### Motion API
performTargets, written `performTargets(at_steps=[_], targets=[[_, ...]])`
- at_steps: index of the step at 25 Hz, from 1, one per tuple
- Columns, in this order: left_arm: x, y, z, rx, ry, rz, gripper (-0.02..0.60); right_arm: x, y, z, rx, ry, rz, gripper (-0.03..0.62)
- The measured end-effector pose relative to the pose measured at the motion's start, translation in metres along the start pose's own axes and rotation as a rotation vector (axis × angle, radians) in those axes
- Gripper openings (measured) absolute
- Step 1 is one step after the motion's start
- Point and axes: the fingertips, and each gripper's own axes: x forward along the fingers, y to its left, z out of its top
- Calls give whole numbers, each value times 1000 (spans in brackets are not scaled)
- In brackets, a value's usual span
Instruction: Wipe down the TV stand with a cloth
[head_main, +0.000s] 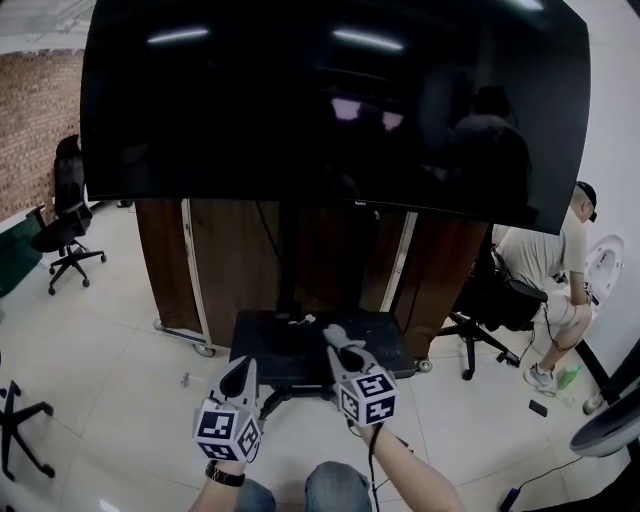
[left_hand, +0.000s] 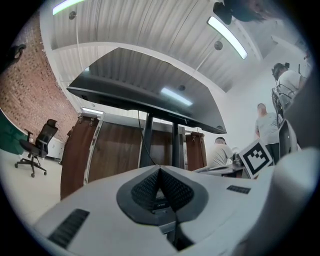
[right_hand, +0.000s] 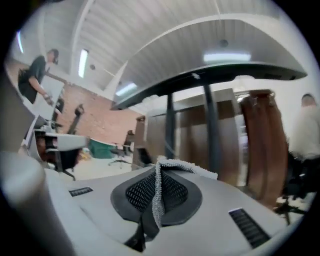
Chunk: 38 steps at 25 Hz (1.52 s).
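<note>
On pale floor tiles (head_main: 120, 320) stands the black TV stand (head_main: 300, 348).

Left claw (left_hand: 159, 171) closed, empty, TV stand (left_hand: 146, 142) ahead, office chair (left_hand: 36, 150) left

Stand base (head_main: 268, 340) open from the front.
TV (head_main: 330, 100) overhangs it; post (head_main: 288, 255) rises from its middle, cabinet (head_main: 225, 265) behind, chair (head_main: 495, 300) at its right.

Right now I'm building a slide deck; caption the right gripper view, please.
Right gripper, tongs shut on a pale grey textured cloth, aimed at the black metal TV stand.
</note>
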Motion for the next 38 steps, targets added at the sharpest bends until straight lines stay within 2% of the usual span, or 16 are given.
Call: performTargets(at_steps=[2, 3, 5, 6, 8, 10, 15, 17, 19, 21, 24, 26, 28, 32, 35, 38], targets=[[-9, -1, 8, 27, -20, 2, 21, 34, 89, 1, 64, -20, 175, 17], [-12, 0, 11, 38, -25, 4, 21, 49, 120, -5, 78, -1, 222, 17], [-19, 5, 12, 49, -23, 9, 21, 72, 144, -24, 57, 62, 221, 17], [-22, 8, 11, 51, -19, 11, 21, 77, 136, -35, 40, 90, 186, 17], [-30, 14, 7, 50, -12, 18, 21, 70, 86, -52, 22, 126, 76, 17], [-36, 22, 1, 39, -3, 27, 21, 43, 13, -64, 3, 152, -66, 17], [-38, 30, -17, 34, 27, 13, 21, -93, -183, -94, 19, 190, -508, 17], [-36, 33, -28, 30, 37, 14, 21, -148, -226, -104, -49, 213, -688, 17], [-33, 34, -42, 13, 58, 16, 21, -169, -225, -131, -119, 286, -744, 17], [-29, 28, -61, -6, 91, -3, 21, -156, -184, -173, -128, 343, -656, 17], [-26, 20, -96, -11, 159, -53, 21, -98, -97, -238, -54, 331, -426, 17], [-26, 23, -117, -9, 201, -60, 21, -46, -52, -265, 2, 308, -304, 17], [-26, 34, -129, -3, 223, -41, 21, 12, -23, -275, 35, 276, -224, 17], [-24, 46, -144, 16, 212, -45, 21, 116, 5, -267, 73, 192, -142, 17], [-24, 47, -155, 53, 207, -80, 21, 166, 3, -269, 67, 153, -151, 17], [-30, 62, -167, 74, 219, -64, 21, 204, 1, -259, 33, 106, -161, 17]])
